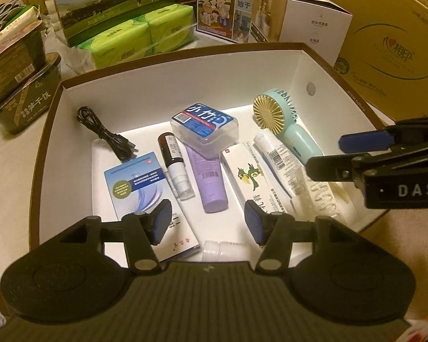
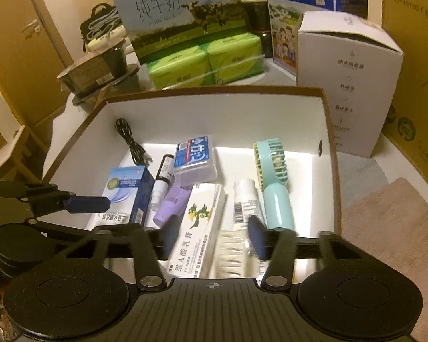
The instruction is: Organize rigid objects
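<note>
Inside the white, brown-rimmed cardboard box (image 1: 168,85), the pale bristle brush (image 2: 232,253) lies at the near wall beside the white ointment carton (image 2: 198,222); right gripper (image 2: 212,236) released above the brush; left gripper (image 1: 208,225) spread, grasping nothing.

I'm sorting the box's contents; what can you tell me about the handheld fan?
The handheld fan looks like plastic: a mint-green body with a round slatted head, cream-yellow grille and blades, and a stubby rounded handle. It lies in the white box, head toward the far right corner, handle toward the camera, beside a white tube.
</note>
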The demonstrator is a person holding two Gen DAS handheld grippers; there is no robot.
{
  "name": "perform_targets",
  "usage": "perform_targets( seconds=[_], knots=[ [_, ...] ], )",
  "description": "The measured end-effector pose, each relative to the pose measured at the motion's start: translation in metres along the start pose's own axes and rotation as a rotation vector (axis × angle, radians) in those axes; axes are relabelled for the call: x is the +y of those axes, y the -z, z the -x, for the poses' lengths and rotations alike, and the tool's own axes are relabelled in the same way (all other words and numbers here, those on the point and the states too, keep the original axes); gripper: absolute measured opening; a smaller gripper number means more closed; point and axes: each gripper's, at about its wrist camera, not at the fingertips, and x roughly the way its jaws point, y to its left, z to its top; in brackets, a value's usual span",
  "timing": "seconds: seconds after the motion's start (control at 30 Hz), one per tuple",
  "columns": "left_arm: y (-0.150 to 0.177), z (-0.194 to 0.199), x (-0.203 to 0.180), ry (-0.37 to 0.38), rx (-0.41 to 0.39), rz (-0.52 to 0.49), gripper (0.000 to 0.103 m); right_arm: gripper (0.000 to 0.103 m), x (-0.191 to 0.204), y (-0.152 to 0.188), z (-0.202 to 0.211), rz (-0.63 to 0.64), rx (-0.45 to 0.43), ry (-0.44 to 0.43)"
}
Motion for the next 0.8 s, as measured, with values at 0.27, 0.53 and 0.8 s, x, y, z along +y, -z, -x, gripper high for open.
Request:
perform_targets(
  seconds=[0.27, 0.53, 0.8],
  knots=[
    [0.004, 0.011, 0.005, -0.009, -0.018, 0.013, 0.056, 0.062, -0.001, 0.007, 0.009, 0.009, -0.001, 0.004],
    [0.008, 0.038, 0.006, -0.014, -0.069, 0.034, 0.063, 0.064, 0.006, 0.018, 0.029, 0.002, -0.049, 0.015],
    [0.020, 0.086, 0.001, -0.032, -0.139, 0.057, 0.064, 0.065, 0.018, 0.036, 0.067, -0.014, -0.115, 0.019]
  ],
)
